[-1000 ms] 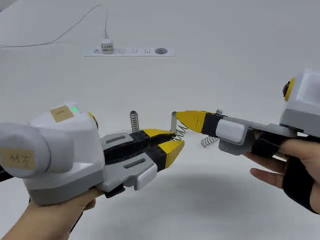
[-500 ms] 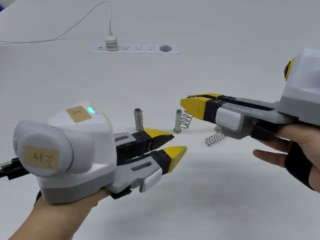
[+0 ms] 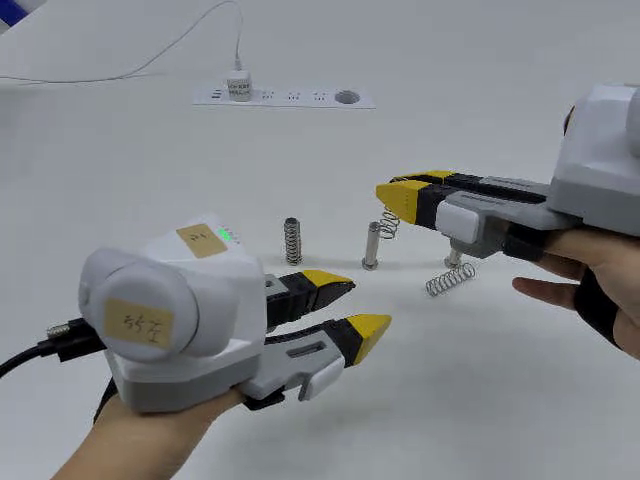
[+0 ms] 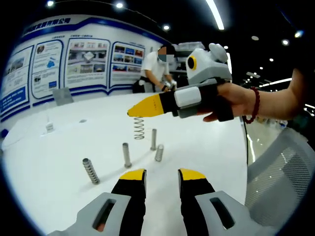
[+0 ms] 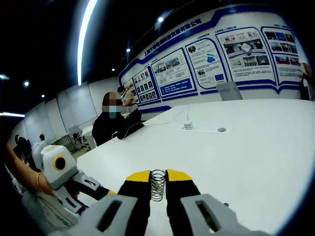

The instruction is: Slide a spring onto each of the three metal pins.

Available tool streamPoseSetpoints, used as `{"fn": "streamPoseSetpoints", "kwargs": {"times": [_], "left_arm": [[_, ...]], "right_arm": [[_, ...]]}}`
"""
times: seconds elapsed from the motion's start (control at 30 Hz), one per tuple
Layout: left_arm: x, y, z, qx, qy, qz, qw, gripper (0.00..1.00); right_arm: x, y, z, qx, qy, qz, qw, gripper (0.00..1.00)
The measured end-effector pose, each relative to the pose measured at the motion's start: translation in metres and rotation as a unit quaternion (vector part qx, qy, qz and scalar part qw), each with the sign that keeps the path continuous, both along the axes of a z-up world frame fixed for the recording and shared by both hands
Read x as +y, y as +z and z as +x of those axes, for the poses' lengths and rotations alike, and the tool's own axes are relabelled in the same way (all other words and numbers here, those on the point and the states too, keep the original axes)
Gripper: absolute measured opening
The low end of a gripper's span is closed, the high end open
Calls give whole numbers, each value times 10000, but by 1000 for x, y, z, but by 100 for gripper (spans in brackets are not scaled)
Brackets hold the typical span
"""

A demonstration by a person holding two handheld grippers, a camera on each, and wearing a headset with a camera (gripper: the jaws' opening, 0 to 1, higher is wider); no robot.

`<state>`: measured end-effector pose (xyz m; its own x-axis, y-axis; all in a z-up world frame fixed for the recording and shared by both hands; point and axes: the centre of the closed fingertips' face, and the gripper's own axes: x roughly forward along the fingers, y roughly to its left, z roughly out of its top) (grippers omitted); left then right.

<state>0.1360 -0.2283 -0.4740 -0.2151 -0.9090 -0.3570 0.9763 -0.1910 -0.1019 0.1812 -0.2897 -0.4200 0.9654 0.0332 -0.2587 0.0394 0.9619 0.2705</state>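
Right gripper point(image 3: 397, 197) is clamped on the top coils of a thin, silvery held spring point(image 3: 388, 222), which hangs upright from the yellow tips just right of the top of the bare middle pin point(image 3: 371, 246). Left gripper point(image 3: 360, 306), jaws parted and empty, hovers nearer. The left pin point(image 3: 292, 222) wears a second spring point(image 3: 292, 243). A loose spring point(image 3: 450, 279) lies by the right pin point(image 3: 453, 257). A second ago the held spring slanted low against the middle pin.

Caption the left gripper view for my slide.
Right hand-held gripper holds a spring near a bare pin; left hand-held gripper open.
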Motion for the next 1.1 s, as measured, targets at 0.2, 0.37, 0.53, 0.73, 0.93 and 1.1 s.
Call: {"fn": "streamPoseSetpoints", "kwargs": {"times": [0.2,0.37,0.53,0.73,0.93,1.1], "left_arm": [[-1,-5,-1,9,-21,75,10000,31],[-1,-8,-2,-17,-34,116,9999,35],[-2,-8,1,10,25,123,9999,38],[-2,-10,0,20,30,157,9999,42],[-3,-10,1,41,41,154,9999,42],[-4,-8,2,63,52,135,9999,42]], "right_arm": [[-9,-6,9,39,-102,-204,9997,12],[-16,-12,13,70,-192,-246,9995,12],[-20,-19,18,60,-173,-430,9989,12],[-22,-22,23,32,-183,-717,9972,12],[-23,-25,26,66,-168,-893,9958,12],[-22,-27,27,75,-171,-865,9961,12]]}}
